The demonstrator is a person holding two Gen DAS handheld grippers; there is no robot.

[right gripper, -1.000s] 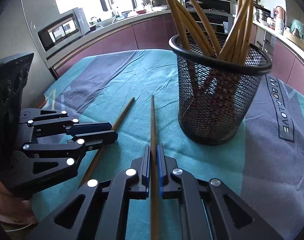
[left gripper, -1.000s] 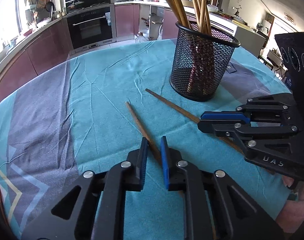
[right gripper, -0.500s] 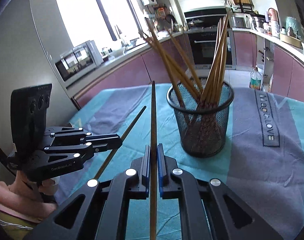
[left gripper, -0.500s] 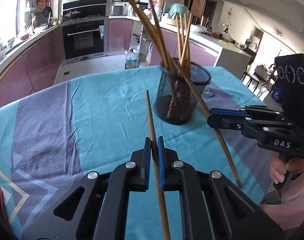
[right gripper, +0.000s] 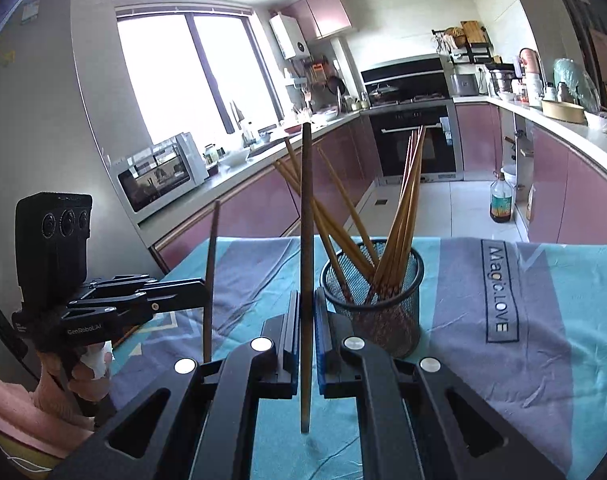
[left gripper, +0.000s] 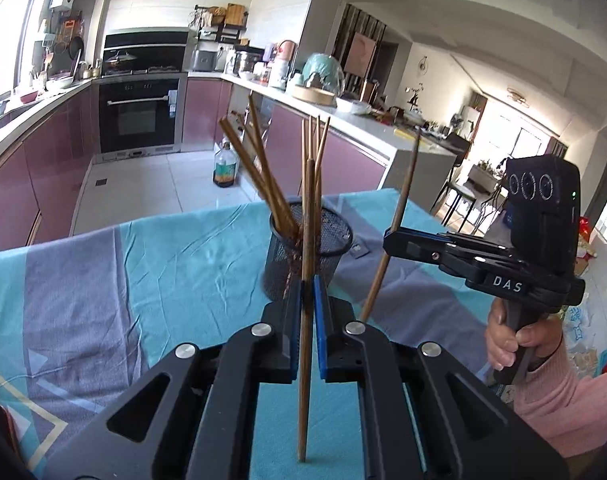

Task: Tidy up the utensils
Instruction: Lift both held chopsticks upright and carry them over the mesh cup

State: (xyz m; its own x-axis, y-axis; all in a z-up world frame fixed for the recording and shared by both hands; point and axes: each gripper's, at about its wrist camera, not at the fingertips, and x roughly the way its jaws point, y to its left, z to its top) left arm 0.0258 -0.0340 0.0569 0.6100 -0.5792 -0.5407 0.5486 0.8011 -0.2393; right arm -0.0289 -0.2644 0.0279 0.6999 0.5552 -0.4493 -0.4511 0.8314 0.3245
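Left gripper (left gripper: 308, 300): jaws closed on a chopstick (left gripper: 307, 280), held near upright, clear of the table (left gripper: 183, 264).
Right gripper (right gripper: 307, 312): jaws closed on a second chopstick (right gripper: 305, 260), also near upright, lower tip hanging above the cloth.
Holder (right gripper: 373, 296): black mesh cup standing mid-table on the teal and grey cloth, well in from every edge; already stuffed with chopsticks fanned toward both sides of its rim.
Step in hand: likely carrying both sticks over the cup to drop them in.
Risk, blocked mouth: the leaning sticks cross the opening; a tip coming down on one could jam or skid off.
Risk, tipping: the cup looks light and top-heavy; a sideways push on its rim or its sticks could knock it over.
Risk, collision: two grippers closing on one small mouth could knock each other.
Risk, slip: each stick is pinched at one narrow spot, so it may pivot or slide.
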